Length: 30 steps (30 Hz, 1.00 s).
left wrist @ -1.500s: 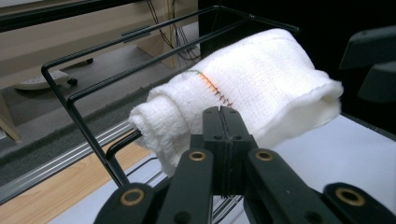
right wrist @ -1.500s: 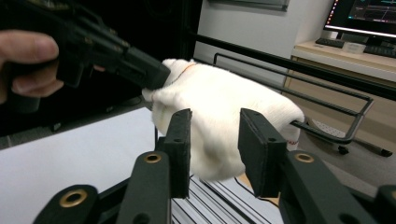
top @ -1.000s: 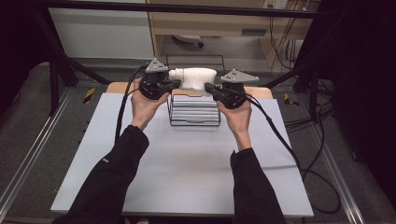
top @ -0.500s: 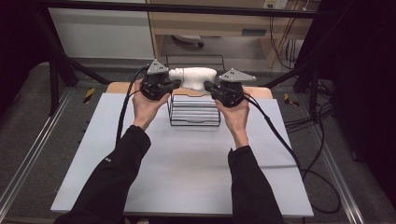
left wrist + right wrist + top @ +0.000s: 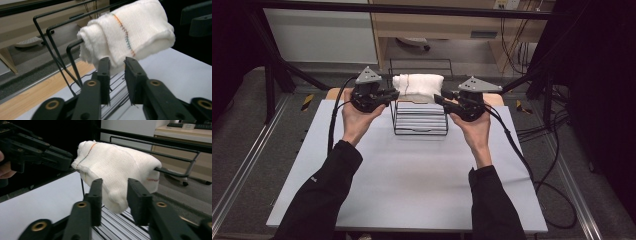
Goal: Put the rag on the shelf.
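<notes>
A folded white towel [image 5: 418,86] with a coloured stitch line hangs over the top bar of a black wire rack [image 5: 419,122] at the table's far middle. My left gripper [image 5: 395,94] is at the towel's left end and my right gripper [image 5: 438,98] at its right end, both pointing inward. Both pairs of jaws have just been opening. In the left gripper view the towel [image 5: 127,35] hangs just beyond the parted tips of the left gripper [image 5: 117,62]. In the right gripper view a hanging corner of the towel [image 5: 115,167] shows between the right gripper [image 5: 115,183] jaws, and the pads do not press on it.
The rack stands on a pale grey table top [image 5: 412,175] laid over a wooden board [image 5: 30,100]. Slats fill the rack's base [image 5: 125,220]. Dark frame bars and trailing cables [image 5: 532,165] border the table. The left gripper [image 5: 37,152] appears at the left of the right gripper view.
Both grippers have opened and let go of the towel, then drawn a little apart, outward from its ends. The towel now rests on the rack's bar.
</notes>
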Motion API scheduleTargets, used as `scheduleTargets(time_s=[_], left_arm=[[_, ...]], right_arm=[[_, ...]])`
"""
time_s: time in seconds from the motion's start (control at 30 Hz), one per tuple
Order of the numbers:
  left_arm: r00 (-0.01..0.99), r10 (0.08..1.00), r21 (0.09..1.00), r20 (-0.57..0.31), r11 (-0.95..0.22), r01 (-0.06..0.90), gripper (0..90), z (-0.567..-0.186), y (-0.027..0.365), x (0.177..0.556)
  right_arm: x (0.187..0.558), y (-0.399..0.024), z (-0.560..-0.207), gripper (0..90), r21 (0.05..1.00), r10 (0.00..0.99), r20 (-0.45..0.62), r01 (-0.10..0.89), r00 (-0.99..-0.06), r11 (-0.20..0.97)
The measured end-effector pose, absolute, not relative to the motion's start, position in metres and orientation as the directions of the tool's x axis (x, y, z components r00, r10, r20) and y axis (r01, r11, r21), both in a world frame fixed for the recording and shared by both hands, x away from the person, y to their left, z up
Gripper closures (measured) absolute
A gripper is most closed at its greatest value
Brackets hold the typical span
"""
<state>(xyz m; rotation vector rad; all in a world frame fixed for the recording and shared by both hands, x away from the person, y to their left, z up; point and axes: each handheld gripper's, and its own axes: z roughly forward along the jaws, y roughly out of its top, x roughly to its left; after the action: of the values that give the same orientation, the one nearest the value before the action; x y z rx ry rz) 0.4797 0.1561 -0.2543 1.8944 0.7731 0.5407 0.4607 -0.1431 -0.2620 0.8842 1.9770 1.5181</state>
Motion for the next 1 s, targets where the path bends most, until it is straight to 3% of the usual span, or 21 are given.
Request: scheduleTargets(time_s=[0.3,0.5,0.83,1.0], left_arm=[[0.69,0.724,0.892,0.014,-0.321,0.319,51.3,-0.276,0.181,0.463],[0.685,0.728,0.867,-0.029,-0.323,0.38,35.8,-0.3,0.196,0.454],[0.688,0.725,0.85,-0.029,-0.344,0.399,14.6,-0.331,0.218,0.434],[0.682,0.731,0.843,-0.035,-0.346,0.413,8.2,-0.348,0.228,0.423]], right_arm=[[0.449,-0.166,-0.278,31.2,0.953,0.755,0.065,0.266,-0.652,0.147],[0.443,-0.177,-0.289,18.4,0.938,0.768,0.053,0.296,-0.638,0.182],[0.428,-0.192,-0.315,7.3,0.927,0.753,0.059,0.316,-0.656,0.203],[0.419,-0.198,-0.332,3.6,0.913,0.753,0.077,0.349,-0.653,0.21]])
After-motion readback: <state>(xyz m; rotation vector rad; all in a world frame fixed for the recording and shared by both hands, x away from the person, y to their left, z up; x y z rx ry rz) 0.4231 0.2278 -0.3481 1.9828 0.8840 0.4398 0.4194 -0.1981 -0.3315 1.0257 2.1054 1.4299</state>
